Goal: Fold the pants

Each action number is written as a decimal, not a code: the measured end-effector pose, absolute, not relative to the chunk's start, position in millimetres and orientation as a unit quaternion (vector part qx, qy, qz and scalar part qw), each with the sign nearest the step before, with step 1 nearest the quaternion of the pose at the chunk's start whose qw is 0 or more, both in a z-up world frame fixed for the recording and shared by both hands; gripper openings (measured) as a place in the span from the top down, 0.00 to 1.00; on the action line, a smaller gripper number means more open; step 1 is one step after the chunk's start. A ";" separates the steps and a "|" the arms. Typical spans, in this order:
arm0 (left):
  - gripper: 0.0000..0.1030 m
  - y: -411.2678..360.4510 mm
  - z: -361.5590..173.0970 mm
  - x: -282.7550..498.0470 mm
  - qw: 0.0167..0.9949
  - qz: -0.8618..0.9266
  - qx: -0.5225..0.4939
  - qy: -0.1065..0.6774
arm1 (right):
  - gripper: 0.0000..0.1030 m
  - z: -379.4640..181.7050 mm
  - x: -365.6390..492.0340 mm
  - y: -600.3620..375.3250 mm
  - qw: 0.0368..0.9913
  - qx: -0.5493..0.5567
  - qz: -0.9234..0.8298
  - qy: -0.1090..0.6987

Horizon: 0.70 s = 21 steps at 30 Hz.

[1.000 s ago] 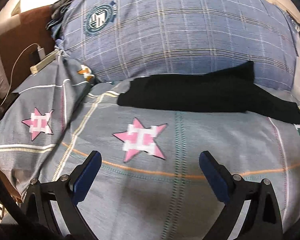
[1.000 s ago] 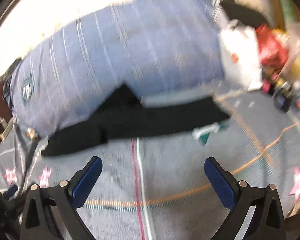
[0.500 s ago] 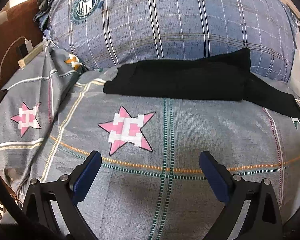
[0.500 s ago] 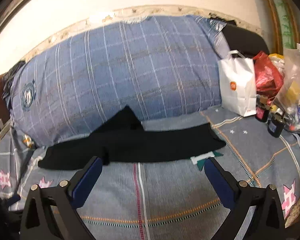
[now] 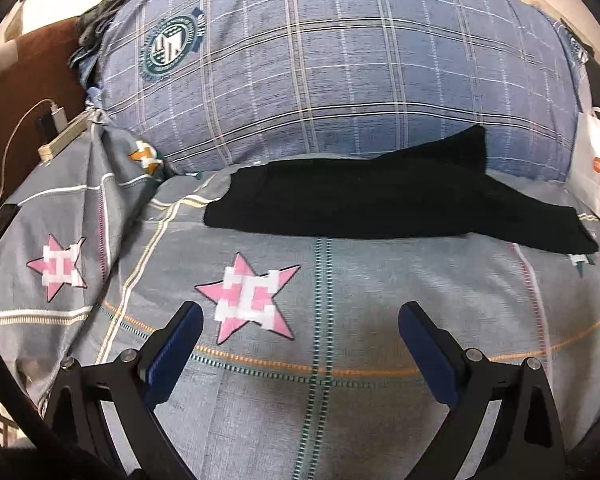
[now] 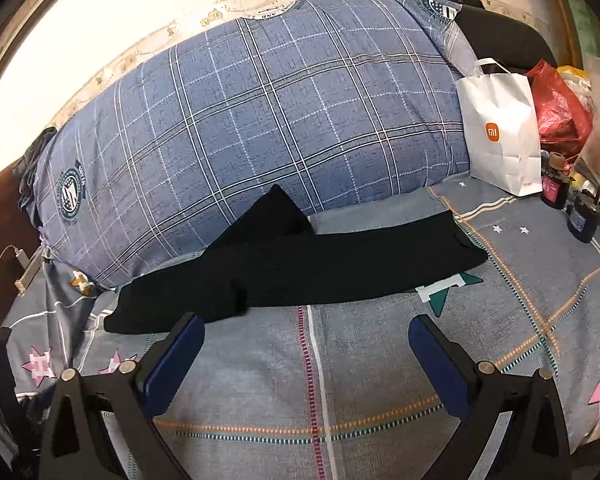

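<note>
Black pants (image 5: 380, 204) lie in a long band across the grey star-patterned bed sheet (image 5: 340, 420), with one corner resting up against the big blue plaid pillow (image 5: 340, 72). They also show in the right wrist view (image 6: 308, 264). My left gripper (image 5: 300, 320) is open and empty, hovering above the sheet short of the pants. My right gripper (image 6: 306, 332) is open and empty, close to the pants' near edge; its left finger (image 6: 176, 356) overlaps the pants' left end in the image.
A white paper bag (image 6: 500, 136), a red bag (image 6: 560, 108) and small bottles (image 6: 584, 216) stand at the right of the bed. A charger and cable (image 5: 56, 120) sit at the left by the brown headboard (image 5: 16, 80). The plaid pillow (image 6: 260, 120) blocks the far side.
Both views shifted slightly; the right wrist view went from blurred to steady and moved nearer the pants. The pants have not moved. Both grippers stayed open.
</note>
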<state>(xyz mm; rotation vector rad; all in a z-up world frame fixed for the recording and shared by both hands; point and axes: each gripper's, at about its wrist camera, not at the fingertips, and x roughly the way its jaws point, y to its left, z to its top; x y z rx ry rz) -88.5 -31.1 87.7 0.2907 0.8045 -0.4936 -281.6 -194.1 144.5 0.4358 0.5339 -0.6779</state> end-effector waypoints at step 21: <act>0.05 -152.7 149.2 37.1 0.812 -0.355 0.098 0.453 | 0.00 223.1 -218.1 -345.2 0.840 0.272 -0.336 0.328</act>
